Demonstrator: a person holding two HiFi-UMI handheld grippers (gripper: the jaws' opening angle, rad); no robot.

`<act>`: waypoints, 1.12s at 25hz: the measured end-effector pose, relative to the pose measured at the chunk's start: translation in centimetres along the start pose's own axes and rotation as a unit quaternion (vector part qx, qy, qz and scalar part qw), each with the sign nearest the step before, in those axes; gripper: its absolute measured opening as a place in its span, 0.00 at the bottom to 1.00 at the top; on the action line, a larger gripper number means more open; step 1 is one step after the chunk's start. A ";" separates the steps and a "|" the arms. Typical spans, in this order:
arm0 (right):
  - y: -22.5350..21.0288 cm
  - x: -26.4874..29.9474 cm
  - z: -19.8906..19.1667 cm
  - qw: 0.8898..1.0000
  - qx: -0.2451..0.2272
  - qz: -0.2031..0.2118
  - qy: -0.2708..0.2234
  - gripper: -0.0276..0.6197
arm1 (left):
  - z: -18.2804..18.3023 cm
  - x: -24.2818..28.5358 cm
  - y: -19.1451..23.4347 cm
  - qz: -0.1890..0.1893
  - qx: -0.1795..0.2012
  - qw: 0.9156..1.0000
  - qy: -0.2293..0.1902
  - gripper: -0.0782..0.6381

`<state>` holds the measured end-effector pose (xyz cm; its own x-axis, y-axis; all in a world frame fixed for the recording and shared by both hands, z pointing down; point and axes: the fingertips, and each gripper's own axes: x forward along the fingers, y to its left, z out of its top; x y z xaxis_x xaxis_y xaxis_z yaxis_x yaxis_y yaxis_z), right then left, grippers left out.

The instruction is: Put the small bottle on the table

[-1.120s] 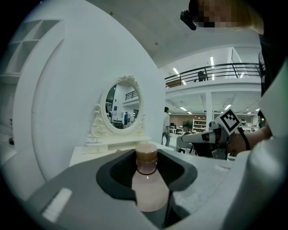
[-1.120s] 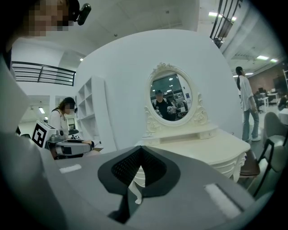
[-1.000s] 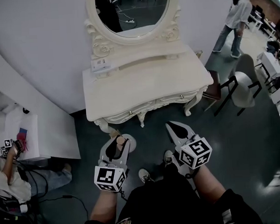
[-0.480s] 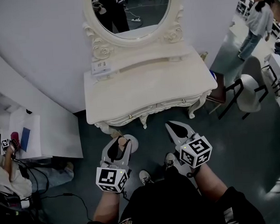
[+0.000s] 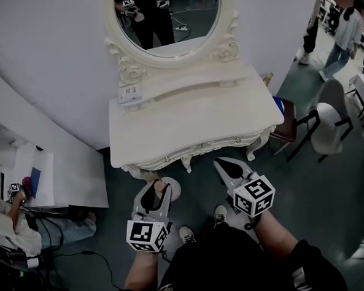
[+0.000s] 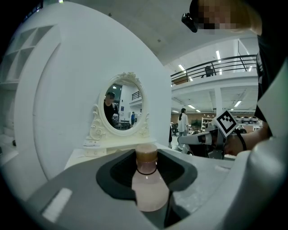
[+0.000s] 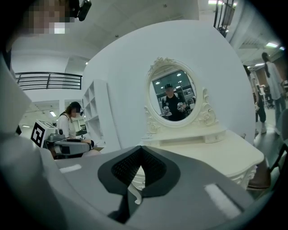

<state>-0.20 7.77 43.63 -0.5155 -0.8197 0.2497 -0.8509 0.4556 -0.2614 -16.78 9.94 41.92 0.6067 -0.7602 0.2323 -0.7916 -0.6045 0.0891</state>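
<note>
A small pale pink bottle (image 6: 146,182) with a brown cap stands upright between the jaws of my left gripper (image 6: 146,158), which is shut on it. In the head view the left gripper (image 5: 154,194) hangs over the dark floor just in front of the cream dressing table (image 5: 193,119), with the bottle's cap (image 5: 158,186) showing between its jaws. My right gripper (image 5: 228,168) is beside it to the right, shut and holding nothing. In the right gripper view its jaws (image 7: 141,152) point at the table (image 7: 225,150) and oval mirror (image 7: 173,96).
A small white box (image 5: 129,93) sits on the table's raised back shelf. A chair (image 5: 325,124) and a brown stool (image 5: 284,123) stand right of the table, and a white cabinet (image 5: 67,176) stands to its left. A seated person (image 5: 8,223) is at far left; people walk at upper right.
The table and mirror have slid slightly down and nearer in the head view. Both grippers hold nearly the same pose. The walking people at upper right have moved on.
</note>
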 end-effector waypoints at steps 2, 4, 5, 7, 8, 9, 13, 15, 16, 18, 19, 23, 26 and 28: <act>-0.7 0.1 0.2 1.000 -0.001 0.004 0.000 0.09 | 0.2 0.6 -0.3 0.004 -0.001 1.000 -0.001 0.30; -1.4 0.2 0.5 1.000 -0.002 0.008 0.001 0.09 | 0.3 1.2 -0.5 0.009 -0.002 1.000 -0.002 0.30; -1.7 0.3 0.6 1.000 -0.003 0.009 0.001 0.09 | 0.4 1.5 -0.6 0.011 -0.003 1.000 -0.003 0.30; -2.5 0.3 0.8 1.000 -0.003 0.012 0.003 0.09 | 0.5 2.2 -1.0 0.015 -0.006 1.000 -0.003 0.30; -2.9 0.3 0.9 1.000 -0.003 0.014 0.004 0.09 | 0.6 2.5 -1.2 0.016 -0.007 1.000 -0.003 0.30; -3.3 0.3 1.0 1.000 -0.003 0.016 0.004 0.09 | 0.6 2.9 -1.4 0.018 -0.008 1.000 -0.004 0.30; -4.5 0.7 1.6 1.000 -0.006 0.026 0.003 0.09 | 1.0 4.0 -2.0 0.026 -0.007 1.000 -0.007 0.30; -5.0 0.9 1.8 0.999 -0.008 0.031 0.003 0.09 | 1.1 4.4 -2.2 0.031 -0.007 0.999 -0.007 0.30; -5.2 1.0 1.9 0.999 -0.009 0.034 0.003 0.09 | 1.1 4.7 -2.2 0.034 -0.007 0.999 -0.008 0.30; -5.5 1.2 2.1 0.999 -0.011 0.040 0.004 0.09 | 1.3 5.0 -2.3 0.039 -0.007 0.999 -0.009 0.30; -5.7 1.3 2.2 0.999 -0.012 0.043 0.005 0.09 | 1.5 5.2 -2.3 0.042 -0.007 0.999 -0.010 0.30; -6.3 1.7 2.8 0.999 -0.013 0.051 0.005 0.09 | 2.0 5.8 -2.5 0.051 -0.008 0.999 -0.012 0.30; -6.7 1.8 2.9 0.998 -0.012 0.057 0.005 0.09 | 2.0 6.1 -2.6 0.057 -0.009 0.998 -0.011 0.30; -7.0 1.9 2.9 0.998 -0.011 0.060 0.006 0.09 | 2.0 6.4 -2.7 0.060 -0.008 0.998 -0.010 0.30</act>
<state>5.09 2.03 43.24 -0.6149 -0.7547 0.2287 -0.7850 0.5581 -0.2689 -10.68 6.24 41.22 0.5079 -0.8318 0.2239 -0.8600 -0.5044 0.0774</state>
